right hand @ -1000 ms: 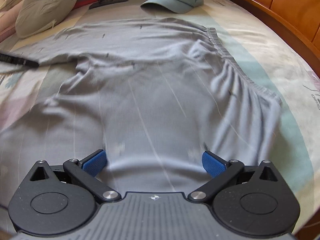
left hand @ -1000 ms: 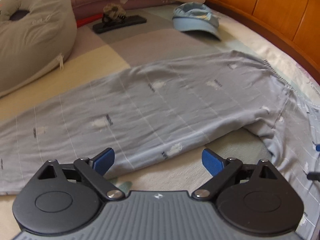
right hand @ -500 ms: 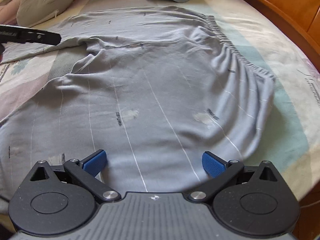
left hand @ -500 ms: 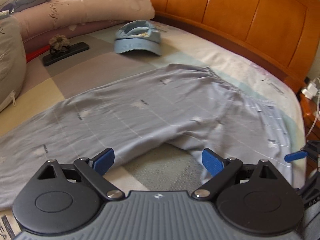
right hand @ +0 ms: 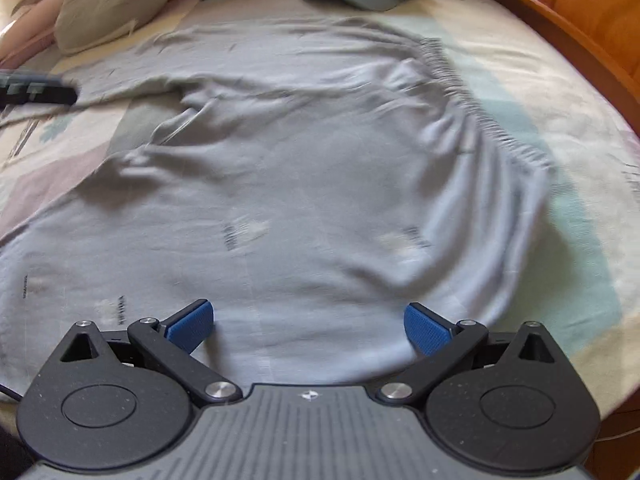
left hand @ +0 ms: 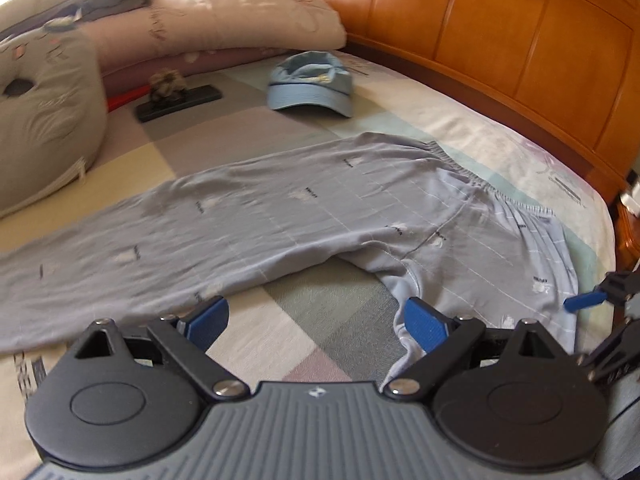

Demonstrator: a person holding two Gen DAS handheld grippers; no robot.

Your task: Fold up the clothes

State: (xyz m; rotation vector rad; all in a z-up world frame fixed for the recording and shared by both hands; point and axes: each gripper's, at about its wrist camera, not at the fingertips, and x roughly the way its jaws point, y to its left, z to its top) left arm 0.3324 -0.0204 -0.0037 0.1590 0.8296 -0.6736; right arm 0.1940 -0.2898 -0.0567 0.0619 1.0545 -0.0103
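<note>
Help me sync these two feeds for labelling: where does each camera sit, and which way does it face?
Left wrist: rides the left claw, facing across the bed toward the headboard; the right claw's tip shows at right.
Right wrist: rides the right claw, low over the grey trousers; the left claw's edge shows at left.
Shared: trousers, blue cap, grey pillow.

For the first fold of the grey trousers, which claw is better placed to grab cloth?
Probably the right claw: it is open with the grey trousers directly between its fingers. The left claw, also open, frames mostly bare bedsheet in the gap between the legs, with cloth only at its edges.
</note>
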